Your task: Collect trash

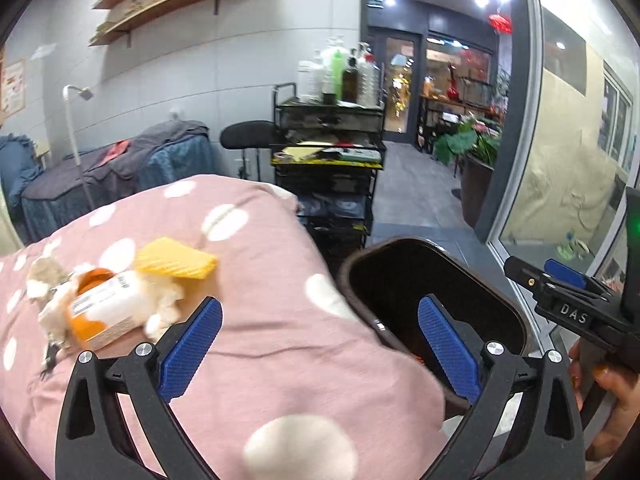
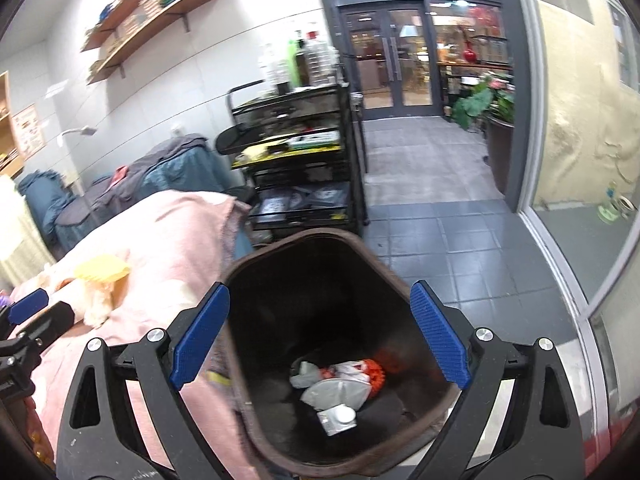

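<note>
Left gripper (image 1: 320, 340) jaws spread wide, empty, over pink dotted bed (image 1: 260, 320). Right gripper (image 2: 320, 332) wide open, empty, above bin (image 2: 248, 400). Trash pile (image 1: 116, 300) on bed, left of bin; more trash (image 2: 340, 388) on bin bottom.

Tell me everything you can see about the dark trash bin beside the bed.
The trash bin is dark brown with a rounded rectangular rim and a black inside. It stands open, without a lid, against the pink bed cover. At its bottom lie crumpled wrappers, something orange and a small white-capped container.
</note>
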A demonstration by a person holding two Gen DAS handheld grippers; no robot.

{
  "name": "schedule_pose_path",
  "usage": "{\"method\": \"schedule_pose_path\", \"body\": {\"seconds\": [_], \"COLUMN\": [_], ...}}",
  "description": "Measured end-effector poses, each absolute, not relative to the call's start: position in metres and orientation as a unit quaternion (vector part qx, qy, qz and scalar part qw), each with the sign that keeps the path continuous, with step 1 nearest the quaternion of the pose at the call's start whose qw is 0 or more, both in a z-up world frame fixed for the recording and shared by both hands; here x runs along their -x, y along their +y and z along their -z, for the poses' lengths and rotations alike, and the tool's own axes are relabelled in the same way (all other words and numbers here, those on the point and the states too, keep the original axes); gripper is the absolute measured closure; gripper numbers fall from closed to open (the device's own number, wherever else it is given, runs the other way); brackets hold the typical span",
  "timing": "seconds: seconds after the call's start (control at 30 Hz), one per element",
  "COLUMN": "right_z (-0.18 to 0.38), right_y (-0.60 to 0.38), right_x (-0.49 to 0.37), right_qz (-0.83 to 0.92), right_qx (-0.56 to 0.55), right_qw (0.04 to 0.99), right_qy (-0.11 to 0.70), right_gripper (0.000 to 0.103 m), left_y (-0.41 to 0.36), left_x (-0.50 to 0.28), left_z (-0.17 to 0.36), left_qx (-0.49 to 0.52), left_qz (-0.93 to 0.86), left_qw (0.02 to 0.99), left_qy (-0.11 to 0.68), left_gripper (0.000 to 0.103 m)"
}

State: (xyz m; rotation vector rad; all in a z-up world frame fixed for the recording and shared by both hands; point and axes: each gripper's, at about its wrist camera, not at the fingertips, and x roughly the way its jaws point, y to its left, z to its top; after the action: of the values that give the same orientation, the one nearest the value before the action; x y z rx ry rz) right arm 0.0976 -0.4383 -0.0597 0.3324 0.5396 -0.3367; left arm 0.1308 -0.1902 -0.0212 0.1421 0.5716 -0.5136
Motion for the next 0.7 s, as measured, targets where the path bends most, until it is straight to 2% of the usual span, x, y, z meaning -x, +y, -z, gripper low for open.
{"method": "schedule_pose_path", "body": {"seconds": [0.33,0.7], "right_z": [0.05,0.041], "right_y": [-0.382,-0.301], "right_x": [-0.129,-0.169], "right_qz": [0.074,-0.039], "right_qx": [-0.134,-0.097], "right_qw": [0.95,0.949], "right_qy": [0.271,0.296], "right_gripper": [0.012,0.012], "left_y": [-0.103,-0.004], "left_x": [-0.126,-0.129], "left_z": [0.012,0.023], "left_qx": [-0.041,-0.017], "left_qz": [0.173,0.07], "left_qw": [0.947,0.953], "left_qy": [0.266,0.296], "left_gripper": [0.006,0.006]}}
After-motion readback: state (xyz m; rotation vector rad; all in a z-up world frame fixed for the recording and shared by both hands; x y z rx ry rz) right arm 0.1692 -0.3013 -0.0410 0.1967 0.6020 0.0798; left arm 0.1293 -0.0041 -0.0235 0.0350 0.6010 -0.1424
